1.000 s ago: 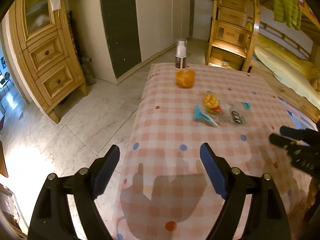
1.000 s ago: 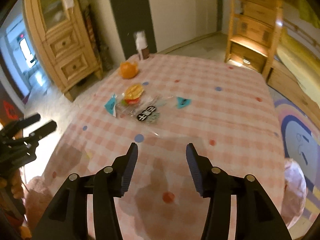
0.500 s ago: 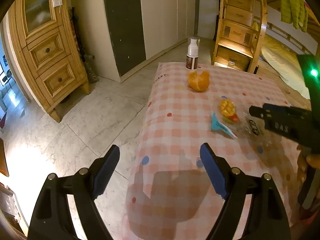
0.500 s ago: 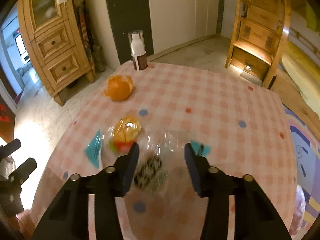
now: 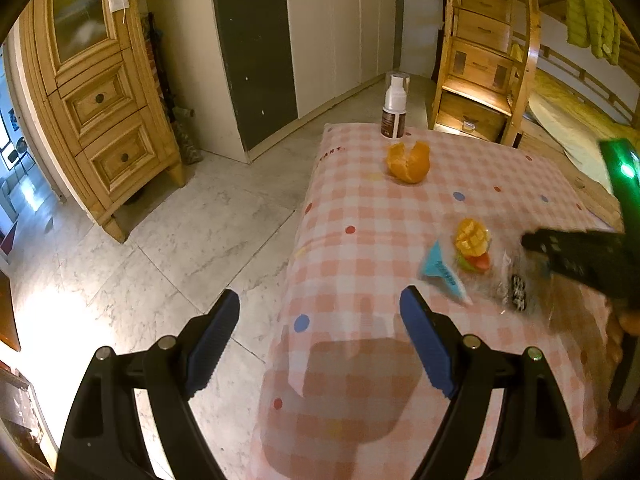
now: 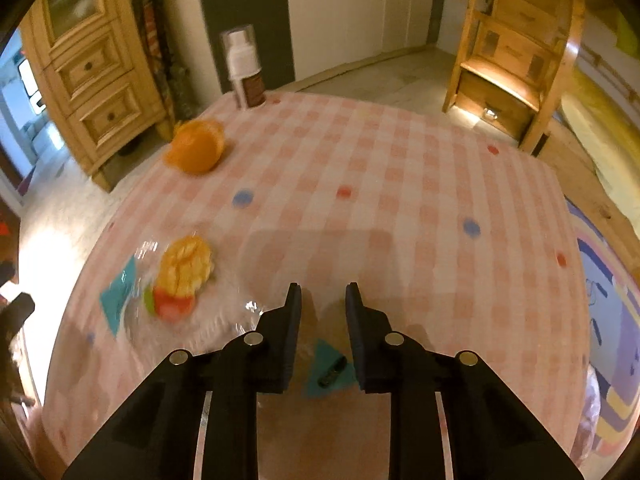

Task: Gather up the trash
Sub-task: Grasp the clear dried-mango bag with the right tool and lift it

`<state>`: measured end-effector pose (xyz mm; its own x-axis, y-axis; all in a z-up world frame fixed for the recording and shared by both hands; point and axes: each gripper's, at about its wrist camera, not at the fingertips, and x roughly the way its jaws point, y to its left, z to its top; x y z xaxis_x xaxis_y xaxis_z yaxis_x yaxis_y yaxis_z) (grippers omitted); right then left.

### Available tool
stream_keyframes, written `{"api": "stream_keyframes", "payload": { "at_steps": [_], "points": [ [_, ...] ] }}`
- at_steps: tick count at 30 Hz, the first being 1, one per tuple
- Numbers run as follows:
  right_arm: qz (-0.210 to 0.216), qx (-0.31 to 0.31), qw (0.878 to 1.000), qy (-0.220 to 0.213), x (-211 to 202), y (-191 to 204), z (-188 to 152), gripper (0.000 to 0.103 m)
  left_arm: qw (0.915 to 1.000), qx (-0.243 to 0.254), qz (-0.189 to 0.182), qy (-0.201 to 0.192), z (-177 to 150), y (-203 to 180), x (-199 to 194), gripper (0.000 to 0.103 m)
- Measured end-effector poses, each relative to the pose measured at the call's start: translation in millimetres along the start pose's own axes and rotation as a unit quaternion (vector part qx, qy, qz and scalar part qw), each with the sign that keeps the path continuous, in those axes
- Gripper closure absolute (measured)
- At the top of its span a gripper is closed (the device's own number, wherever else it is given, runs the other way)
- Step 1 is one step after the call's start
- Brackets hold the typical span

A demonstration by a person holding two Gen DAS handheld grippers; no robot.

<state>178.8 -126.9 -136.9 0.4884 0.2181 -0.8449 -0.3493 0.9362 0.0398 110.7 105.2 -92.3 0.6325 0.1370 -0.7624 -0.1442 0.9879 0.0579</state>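
Right gripper (image 6: pixel 323 300), jaws narrowed but apart, sits low over the clear plastic snack wrapper with teal corners and printed fruit (image 6: pixel 176 280) on the pink checked tablecloth (image 6: pixel 400 184); contact cannot be confirmed. Left gripper (image 5: pixel 320 320), jaws wide and holding nothing, hangs at the table's edge. Beyond: orange peel (image 5: pixel 408 162), then white pump bottle (image 5: pixel 394 108).

Warm, dim indoor light fills both fisheye views, with straight lines bowing and black corners at the edges. A bright glare patch washes out the marble floor (image 5: pixel 48 308) at left. The right wrist view is motion-blurred, and a soft rectangular shadow falls on the checked tablecloth (image 6: pixel 400 208).
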Motion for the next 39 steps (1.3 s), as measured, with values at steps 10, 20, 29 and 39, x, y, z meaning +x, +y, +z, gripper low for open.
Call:
{"api": "stream_keyframes", "payload": {
  "at_steps": [10,20,29,39],
  "points": [
    [0.083,-0.005,0.996,-0.026,-41,15,-30,0.036,1.0,-0.006,0.006,0.002,-15,6,-17,0.023],
    [0.098,-0.128,0.987,0.002,-16,69,-34,0.012,1.0,0.003,0.002,-0.001,-20,0,-27,0.023],
    [0.011,-0.061,0.998,-0.014,-17,37,-39,0.028,1.0,0.009,-0.003,0.001,-20,-9,-26,0.023],
    [-0.061,-0.039,0.997,-0.022,-20,4,-40,0.027,0.9997,0.022,-0.009,0.002,-18,-24,-23,0.023]
  ]
}}
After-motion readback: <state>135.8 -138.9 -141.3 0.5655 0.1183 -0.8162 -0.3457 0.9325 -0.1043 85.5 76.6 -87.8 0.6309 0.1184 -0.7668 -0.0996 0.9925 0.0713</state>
